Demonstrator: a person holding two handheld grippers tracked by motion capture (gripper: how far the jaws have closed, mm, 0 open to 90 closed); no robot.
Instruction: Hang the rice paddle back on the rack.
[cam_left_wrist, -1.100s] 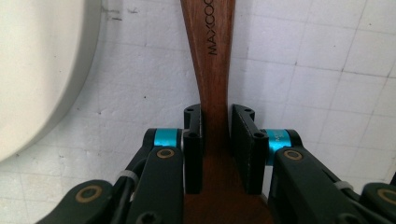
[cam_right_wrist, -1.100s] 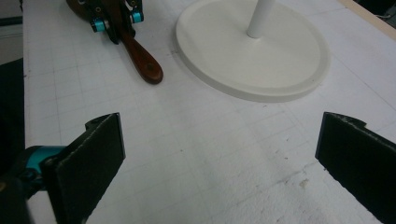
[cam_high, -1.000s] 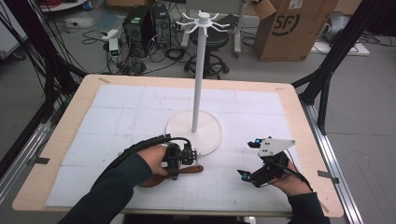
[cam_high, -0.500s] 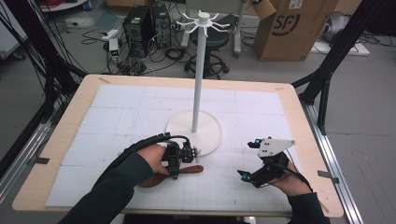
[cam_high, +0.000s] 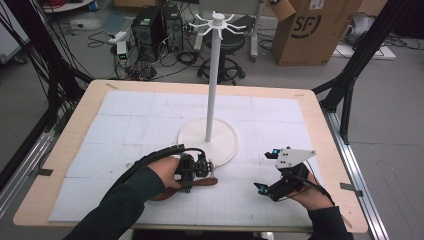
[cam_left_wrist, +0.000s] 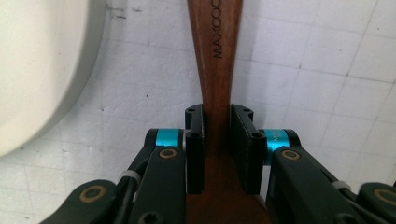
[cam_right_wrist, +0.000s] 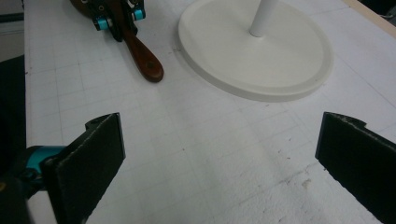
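Observation:
A dark brown wooden utensil (cam_high: 209, 182) lies flat on the white mat just in front of the stand's round base (cam_high: 227, 142). Its narrow handle (cam_left_wrist: 215, 56) carries dark lettering. My left gripper (cam_left_wrist: 217, 135) is shut on that handle, both pads pressed against its sides; the high view shows this gripper (cam_high: 202, 171) low over the mat. The handle's rounded end (cam_right_wrist: 148, 67) pokes out past the left gripper (cam_right_wrist: 119, 18). My right gripper (cam_right_wrist: 219, 154) is open wide over bare mat with nothing between its jaws, and it hovers front right (cam_high: 264, 171).
A tall white pole (cam_high: 212, 80) with a ring of hooks (cam_high: 218, 21) on top rises from the round base (cam_right_wrist: 261, 60). The base's rim (cam_left_wrist: 42, 60) lies close beside the utensil. The wooden table's edge (cam_high: 325, 120) runs around the mat.

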